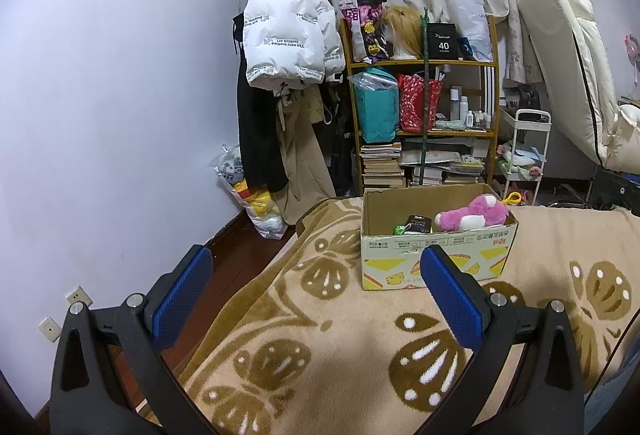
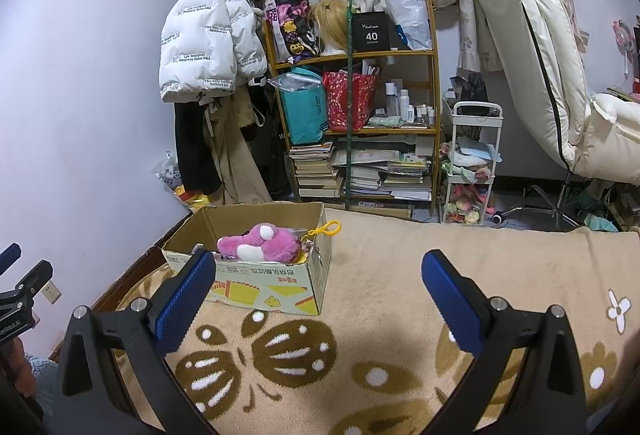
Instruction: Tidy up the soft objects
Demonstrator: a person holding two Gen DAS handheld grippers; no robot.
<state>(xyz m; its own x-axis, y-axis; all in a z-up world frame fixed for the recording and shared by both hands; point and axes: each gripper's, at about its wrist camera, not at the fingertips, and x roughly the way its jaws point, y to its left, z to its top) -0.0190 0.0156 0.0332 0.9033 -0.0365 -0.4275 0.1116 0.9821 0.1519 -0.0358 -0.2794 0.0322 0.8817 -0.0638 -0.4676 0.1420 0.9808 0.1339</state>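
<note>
A pink and white plush toy [image 1: 472,215] lies inside an open cardboard box [image 1: 436,255] on a beige blanket with brown butterfly patterns [image 1: 320,347]. A yellow plastic clip [image 1: 512,199] hangs at the box's far right corner. A small dark packet [image 1: 418,223] also lies in the box. My left gripper [image 1: 316,275] is open and empty, held above the blanket in front of the box. In the right wrist view the plush [image 2: 260,242], box [image 2: 260,287] and clip [image 2: 326,229] show at the left. My right gripper [image 2: 318,279] is open and empty, to the right of the box.
A wooden shelf [image 2: 352,95] with bags, bottles and stacked books stands behind the bed. Coats [image 1: 288,43] hang on the wall at the left. A white cart [image 2: 472,163] and a cream chair [image 2: 540,55] stand at the right. A bag of plush toys [image 1: 256,195] sits on the floor.
</note>
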